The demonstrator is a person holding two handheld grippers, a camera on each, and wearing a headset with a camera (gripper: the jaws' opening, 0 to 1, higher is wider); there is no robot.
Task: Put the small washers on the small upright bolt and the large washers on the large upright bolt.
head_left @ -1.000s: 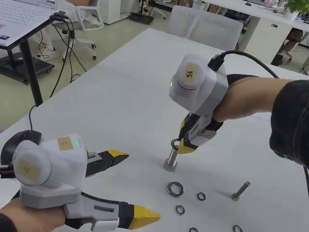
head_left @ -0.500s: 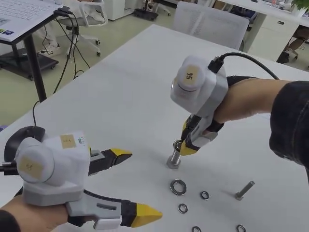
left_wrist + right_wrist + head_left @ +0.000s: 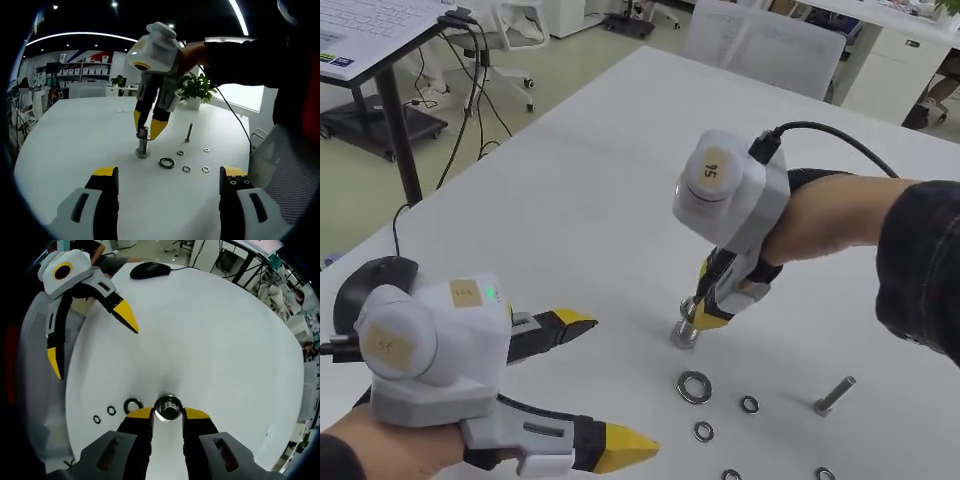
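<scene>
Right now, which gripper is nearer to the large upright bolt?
Right. The right gripper holds a large washer at the top of the large upright bolt; the left gripper sits open, apart from it, nearer the person.

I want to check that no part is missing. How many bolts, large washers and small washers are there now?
Bolts: 2, the large bolt and the small bolt, both upright
Large washers: 2, one lying loose, one at the large bolt's top between the right tongs
Small washers: 4
Total: 8
</scene>
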